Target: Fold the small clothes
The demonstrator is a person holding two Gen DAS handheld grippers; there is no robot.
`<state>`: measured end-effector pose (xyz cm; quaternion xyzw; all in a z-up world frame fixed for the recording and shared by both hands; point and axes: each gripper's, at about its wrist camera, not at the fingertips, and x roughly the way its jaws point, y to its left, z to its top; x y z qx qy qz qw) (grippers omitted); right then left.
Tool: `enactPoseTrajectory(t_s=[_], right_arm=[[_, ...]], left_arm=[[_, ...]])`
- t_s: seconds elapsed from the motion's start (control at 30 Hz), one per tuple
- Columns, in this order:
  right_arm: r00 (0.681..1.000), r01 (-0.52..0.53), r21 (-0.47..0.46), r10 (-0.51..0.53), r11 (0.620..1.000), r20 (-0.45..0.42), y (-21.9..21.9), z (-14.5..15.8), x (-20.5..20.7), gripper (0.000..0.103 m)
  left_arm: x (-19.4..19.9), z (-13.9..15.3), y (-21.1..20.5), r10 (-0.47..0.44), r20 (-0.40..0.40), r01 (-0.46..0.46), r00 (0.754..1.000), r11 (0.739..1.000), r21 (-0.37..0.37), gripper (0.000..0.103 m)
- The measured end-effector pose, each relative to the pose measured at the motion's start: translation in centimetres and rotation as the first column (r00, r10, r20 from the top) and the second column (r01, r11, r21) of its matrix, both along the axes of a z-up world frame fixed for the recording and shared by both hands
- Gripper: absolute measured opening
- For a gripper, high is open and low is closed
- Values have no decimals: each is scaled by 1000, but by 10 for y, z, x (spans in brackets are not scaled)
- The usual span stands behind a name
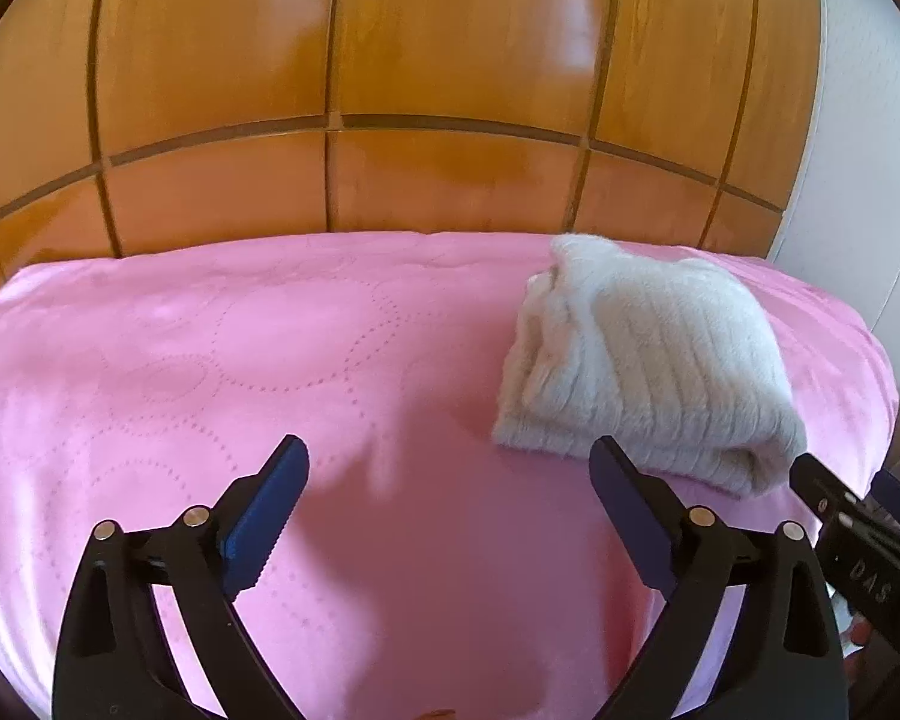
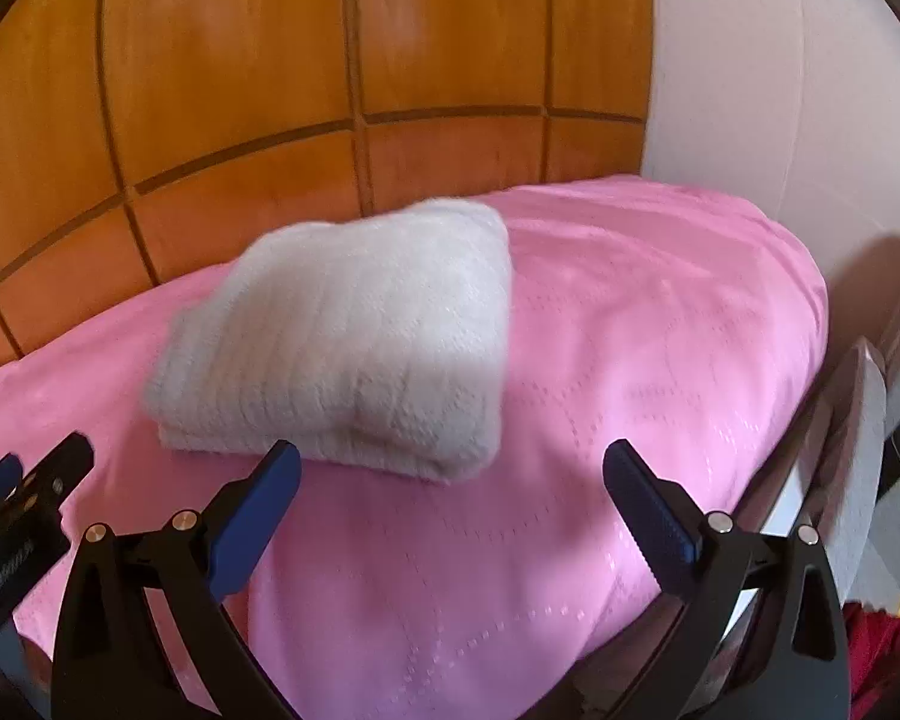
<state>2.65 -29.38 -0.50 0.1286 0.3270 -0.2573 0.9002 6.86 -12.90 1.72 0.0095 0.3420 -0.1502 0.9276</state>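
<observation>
Sweater (image 2: pixel 342 336) sits folded on bedspread (image 1: pixel 270 360), so your left gripper (image 1: pixel 450 468) & right gripper (image 2: pixel 453 474) hover w/ jaws wide, empty.

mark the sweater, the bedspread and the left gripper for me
sweater (image 1: pixel 648 360), left wrist view, ribbed top face.
bedspread (image 1: pixel 258 348), left wrist view, bare quilted area.
left gripper (image 1: pixel 447 516), left wrist view, midway between open fingertips.

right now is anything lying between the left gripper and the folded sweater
Nothing: in the left wrist view, only bare pink bedspread lies between the open left gripper and the folded white sweater, which sits ahead and to its right.
</observation>
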Motion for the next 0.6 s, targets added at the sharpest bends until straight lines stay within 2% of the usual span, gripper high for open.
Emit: enactPoseTrajectory(t_s=[0.13, 0.6], right_arm=[[1000, -7, -5, 7, 1000, 0, 4, -2, -3, 101], [1000, 13, -78, -12, 997, 5, 0, -9, -1, 101]], left_arm=[[-7, -6, 2, 13, -6, -13, 1000, 1000, 10, 98], [-18, -8, -7, 22, 10, -23, 1000, 997, 74, 99]])
